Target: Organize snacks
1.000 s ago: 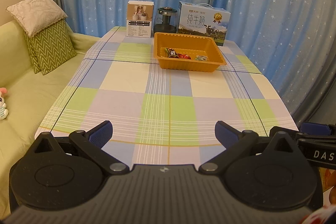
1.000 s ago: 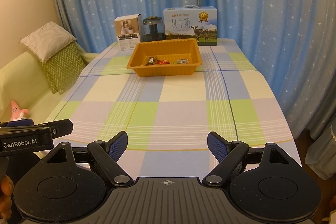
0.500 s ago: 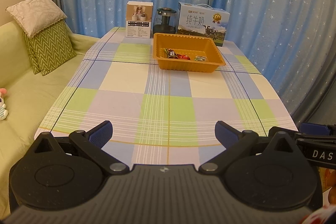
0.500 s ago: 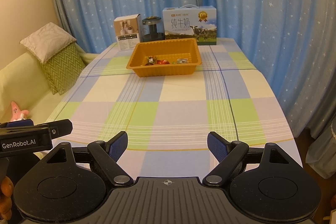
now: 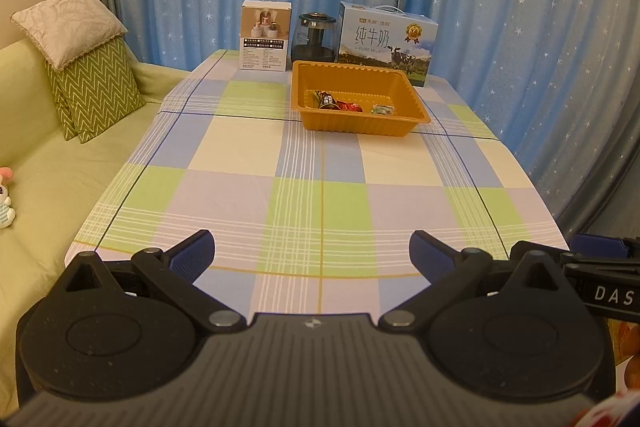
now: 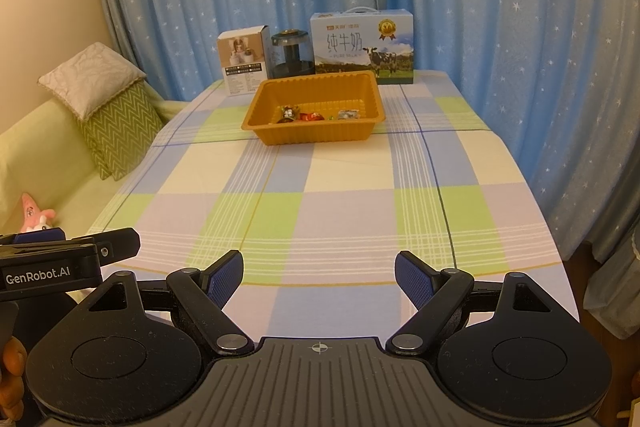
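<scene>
The orange tray (image 5: 404, 125) sits at the far end of the checked table (image 5: 320, 203), just in front of the milk carton (image 5: 386, 43), and it already holds 3 or so wrapped snacks (image 5: 344, 103) — gathered there, I'd judge, to keep them tidy. Both tools hang at the near edge, tilted down toward the cloth: the left gripper (image 5: 312, 251) and the right gripper (image 6: 319, 277) each have jaws spread wide, holding nothing.
</scene>
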A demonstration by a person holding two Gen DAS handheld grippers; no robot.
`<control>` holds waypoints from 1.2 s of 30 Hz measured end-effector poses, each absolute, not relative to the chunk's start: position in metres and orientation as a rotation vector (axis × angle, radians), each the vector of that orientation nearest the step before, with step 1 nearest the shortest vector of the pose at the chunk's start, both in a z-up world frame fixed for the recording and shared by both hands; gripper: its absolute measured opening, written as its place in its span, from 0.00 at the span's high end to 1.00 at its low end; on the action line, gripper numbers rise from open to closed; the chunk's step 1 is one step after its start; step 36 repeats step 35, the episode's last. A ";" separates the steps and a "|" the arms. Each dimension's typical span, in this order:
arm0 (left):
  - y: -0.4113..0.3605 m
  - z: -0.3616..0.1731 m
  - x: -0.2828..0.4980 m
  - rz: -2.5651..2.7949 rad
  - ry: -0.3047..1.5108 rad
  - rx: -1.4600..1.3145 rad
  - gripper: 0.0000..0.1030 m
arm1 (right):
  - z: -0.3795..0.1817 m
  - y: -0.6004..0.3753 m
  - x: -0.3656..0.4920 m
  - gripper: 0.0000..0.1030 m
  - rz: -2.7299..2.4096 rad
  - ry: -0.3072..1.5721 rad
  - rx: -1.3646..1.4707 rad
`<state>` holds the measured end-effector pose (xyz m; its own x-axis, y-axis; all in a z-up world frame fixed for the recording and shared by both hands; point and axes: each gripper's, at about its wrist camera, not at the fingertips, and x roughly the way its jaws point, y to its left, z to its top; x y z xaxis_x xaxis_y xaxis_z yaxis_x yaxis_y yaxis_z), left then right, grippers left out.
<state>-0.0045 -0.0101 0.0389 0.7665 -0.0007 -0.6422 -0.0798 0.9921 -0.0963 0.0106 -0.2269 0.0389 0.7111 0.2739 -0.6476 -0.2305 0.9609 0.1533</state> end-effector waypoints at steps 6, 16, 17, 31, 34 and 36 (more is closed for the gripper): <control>-0.010 0.039 -0.005 0.043 0.697 -0.121 0.00 | 0.038 -0.226 0.010 0.20 0.278 0.725 0.063; -0.010 0.039 -0.004 0.044 0.697 -0.121 0.00 | 0.038 -0.225 0.009 0.20 0.278 0.725 0.064; -0.010 0.039 -0.004 0.044 0.697 -0.121 0.00 | 0.038 -0.225 0.009 0.20 0.278 0.725 0.064; -0.011 0.037 -0.004 0.044 0.695 -0.121 0.00 | 0.038 -0.226 0.010 0.20 0.279 0.725 0.064; -0.011 0.036 -0.004 0.041 0.683 -0.120 0.00 | 0.038 -0.225 0.009 0.20 0.280 0.725 0.063; -0.011 0.036 -0.004 0.039 0.681 -0.121 0.00 | 0.038 -0.225 0.010 0.20 0.280 0.725 0.064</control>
